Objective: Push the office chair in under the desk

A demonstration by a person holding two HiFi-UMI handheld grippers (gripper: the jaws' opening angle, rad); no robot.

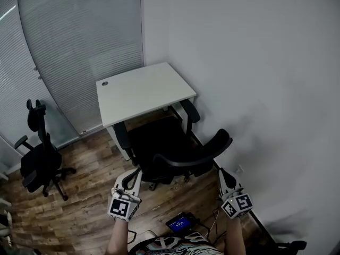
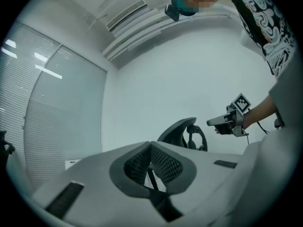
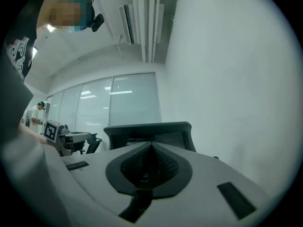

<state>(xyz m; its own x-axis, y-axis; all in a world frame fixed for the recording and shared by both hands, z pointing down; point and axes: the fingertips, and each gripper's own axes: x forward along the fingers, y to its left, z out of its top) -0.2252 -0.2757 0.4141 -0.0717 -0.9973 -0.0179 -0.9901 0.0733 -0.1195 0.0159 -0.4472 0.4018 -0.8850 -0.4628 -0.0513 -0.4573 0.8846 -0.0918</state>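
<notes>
Wall [image 1: 265,89] runs close on the right of the right tongs [image 1: 223,177]; open wood floor [image 1: 85,195] lies left of the left tongs [image 1: 133,178]. Two chairs, one desk. The black office chair [image 1: 170,153] is just ahead of both tongs, its seat partly under the white desk [image 1: 143,92] beyond and its curved backrest facing them. The second chair [image 1: 40,163] is well off left. Both tongs are closed, with nothing between them.

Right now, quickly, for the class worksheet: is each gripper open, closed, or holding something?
Left gripper: closed, jaws together, holding nothing.
Right gripper: closed, jaws together, holding nothing.
</notes>
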